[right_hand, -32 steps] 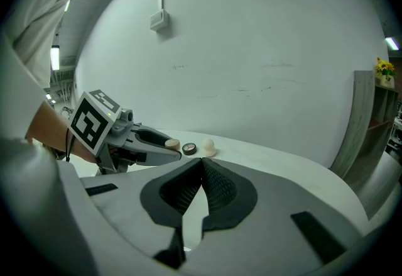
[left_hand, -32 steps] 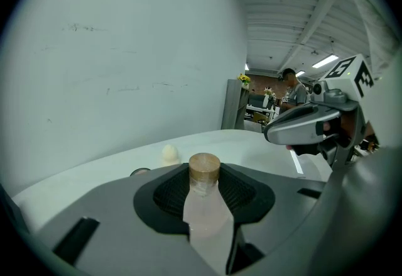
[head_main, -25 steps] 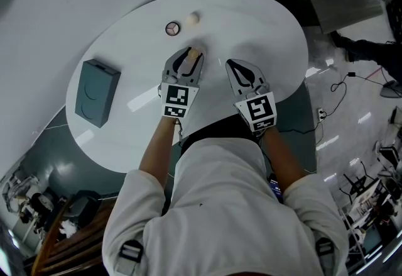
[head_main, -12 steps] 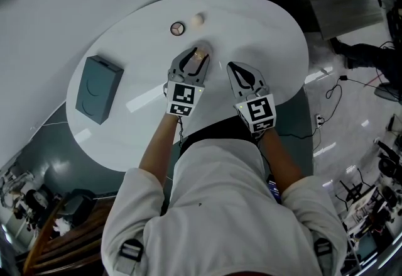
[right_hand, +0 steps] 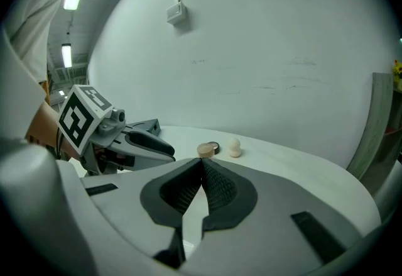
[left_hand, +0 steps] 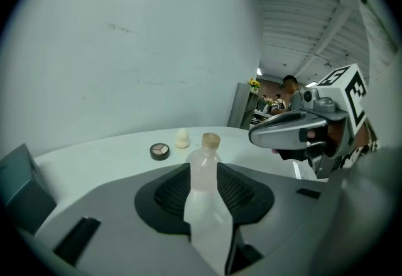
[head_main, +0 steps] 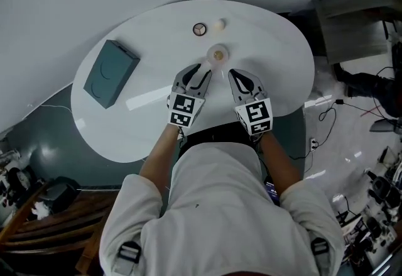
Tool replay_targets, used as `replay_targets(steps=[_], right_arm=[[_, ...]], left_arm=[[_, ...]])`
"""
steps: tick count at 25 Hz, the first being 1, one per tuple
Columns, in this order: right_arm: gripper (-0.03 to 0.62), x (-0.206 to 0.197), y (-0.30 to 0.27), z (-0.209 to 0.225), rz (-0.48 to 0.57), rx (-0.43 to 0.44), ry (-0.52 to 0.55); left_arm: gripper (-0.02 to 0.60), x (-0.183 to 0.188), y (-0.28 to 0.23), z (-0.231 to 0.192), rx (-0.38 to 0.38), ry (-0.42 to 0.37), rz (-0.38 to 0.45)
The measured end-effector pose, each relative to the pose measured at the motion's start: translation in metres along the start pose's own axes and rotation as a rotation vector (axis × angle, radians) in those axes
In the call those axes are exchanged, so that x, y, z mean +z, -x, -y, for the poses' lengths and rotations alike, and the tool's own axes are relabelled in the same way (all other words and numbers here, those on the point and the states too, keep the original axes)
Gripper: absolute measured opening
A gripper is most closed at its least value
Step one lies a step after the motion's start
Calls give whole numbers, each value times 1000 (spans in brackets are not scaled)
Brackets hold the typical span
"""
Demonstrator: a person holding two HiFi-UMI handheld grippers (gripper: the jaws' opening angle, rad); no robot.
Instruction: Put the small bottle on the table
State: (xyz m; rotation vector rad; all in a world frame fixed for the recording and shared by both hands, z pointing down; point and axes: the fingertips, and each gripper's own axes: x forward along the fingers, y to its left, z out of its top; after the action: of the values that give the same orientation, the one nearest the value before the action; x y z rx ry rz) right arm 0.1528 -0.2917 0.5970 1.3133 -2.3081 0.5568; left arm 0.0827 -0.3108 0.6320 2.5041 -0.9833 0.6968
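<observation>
Small bottle [head_main: 218,53] of frosted translucent plastic with a tan round cap stands upright on the glossy white oval table [head_main: 276,36], just past the left gripper's [head_main: 203,71] tips. Both forearms reach forward side by side, holding the grippers low over the table's near half. The left jaws are spread and pinch nothing; the right gripper's [head_main: 233,72] ribbed black pads are pressed together, empty. Well left lies a teal rectangular box [head_main: 111,73]; farther back sit a round compact [head_main: 200,29] and a cream egg-shaped sponge [head_main: 219,24].
</observation>
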Motion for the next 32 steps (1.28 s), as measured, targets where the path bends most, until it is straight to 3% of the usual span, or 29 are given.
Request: replay_targets(steps=[4, 13, 18, 26, 32], right_arm=[[-2, -1, -10, -32, -6, 67, 48], [-2, 9, -31, -97, 1, 131, 84], [-2, 36, -28, -119, 57, 138, 90], [-2, 113, -6, -138, 203, 125, 154], [-2, 181, 26, -143, 352, 87, 214]], left_arm=[[36, -17, 39, -6, 89, 33, -13], [23, -41, 111, -34, 283, 201, 26], [21, -28, 150, -54, 375, 289, 118], [21, 44, 198, -72, 425, 251, 289], [21, 109, 233, -72, 441, 163, 427]])
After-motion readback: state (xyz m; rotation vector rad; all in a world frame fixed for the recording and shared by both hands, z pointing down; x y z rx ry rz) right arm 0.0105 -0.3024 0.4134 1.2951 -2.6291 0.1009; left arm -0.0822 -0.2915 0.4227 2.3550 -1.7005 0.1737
